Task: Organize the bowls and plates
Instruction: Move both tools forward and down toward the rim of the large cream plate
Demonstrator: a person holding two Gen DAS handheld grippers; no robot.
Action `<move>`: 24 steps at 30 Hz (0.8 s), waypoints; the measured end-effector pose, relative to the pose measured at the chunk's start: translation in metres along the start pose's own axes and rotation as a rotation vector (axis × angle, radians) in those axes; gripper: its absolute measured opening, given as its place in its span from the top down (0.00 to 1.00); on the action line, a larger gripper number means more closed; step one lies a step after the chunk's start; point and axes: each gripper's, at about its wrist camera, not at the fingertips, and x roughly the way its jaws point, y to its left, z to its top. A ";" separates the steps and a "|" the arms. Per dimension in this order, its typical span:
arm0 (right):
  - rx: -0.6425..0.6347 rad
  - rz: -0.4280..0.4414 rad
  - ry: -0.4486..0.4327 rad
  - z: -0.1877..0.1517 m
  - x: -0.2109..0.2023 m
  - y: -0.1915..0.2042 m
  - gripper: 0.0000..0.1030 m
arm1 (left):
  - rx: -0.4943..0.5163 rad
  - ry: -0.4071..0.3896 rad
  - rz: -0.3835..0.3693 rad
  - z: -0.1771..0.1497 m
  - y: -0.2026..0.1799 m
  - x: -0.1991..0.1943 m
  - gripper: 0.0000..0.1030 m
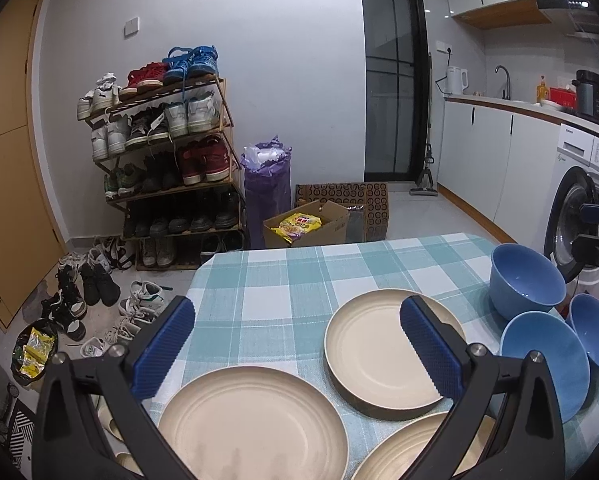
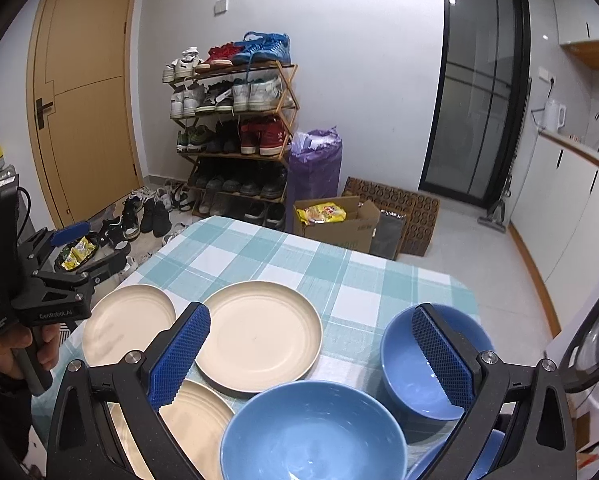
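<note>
Left wrist view: the left gripper (image 1: 297,344) hangs above the table (image 1: 267,280) with its blue-padded jaws spread wide and nothing between them. Under it, at 6 o'clock, lies a cream plate (image 1: 251,424). A second cream plate (image 1: 379,352) sits at 3 o'clock from the first, partly behind the right-hand finger, and a third plate (image 1: 403,452) shows at 5 o'clock, cut by the frame edge. The three look close together; whether their rims touch is hard to tell through the fingers. Three blue bowls crowd the table's 3 o'clock edge: the far bowl (image 1: 527,276) upright, the middle bowl (image 1: 543,364) tilted toward the camera, and a third bowl (image 1: 595,332) just beside it. A shoe rack (image 1: 163,160) stands against the wall at 10 o'clock.

Right wrist view: the right gripper (image 2: 311,360) is likewise wide open and holds nothing. Directly below it, at 6 o'clock, is the near blue bowl (image 2: 311,436); another blue bowl (image 2: 415,368) sits at 3 o'clock, partly behind the right-hand finger. A sliver of blue at 5 o'clock may be the third bowl, though the finger hides most of it. The plates lie at 9 to 12 o'clock: one (image 2: 259,336) at centre, one (image 2: 127,324) at 9 o'clock, one (image 2: 191,428) at 7 o'clock. At the 9 o'clock edge a hand (image 2: 7,352) grips the handle of the left gripper (image 2: 87,246), held off the table's edge with its jaws apart.
</note>
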 end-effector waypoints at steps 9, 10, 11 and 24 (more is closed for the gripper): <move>0.013 0.003 0.070 0.008 0.034 -0.007 0.00 | 0.007 0.042 -0.017 0.004 -0.004 0.026 0.00; 0.018 0.005 0.080 0.008 0.037 -0.008 0.00 | 0.009 0.049 -0.020 0.004 -0.005 0.029 0.00; 0.028 0.006 0.091 0.009 0.042 -0.010 0.00 | 0.011 0.051 -0.020 0.004 -0.005 0.031 0.00; -0.028 -0.003 0.157 0.048 0.047 -0.013 0.00 | 0.038 0.038 -0.028 0.017 -0.005 0.032 0.00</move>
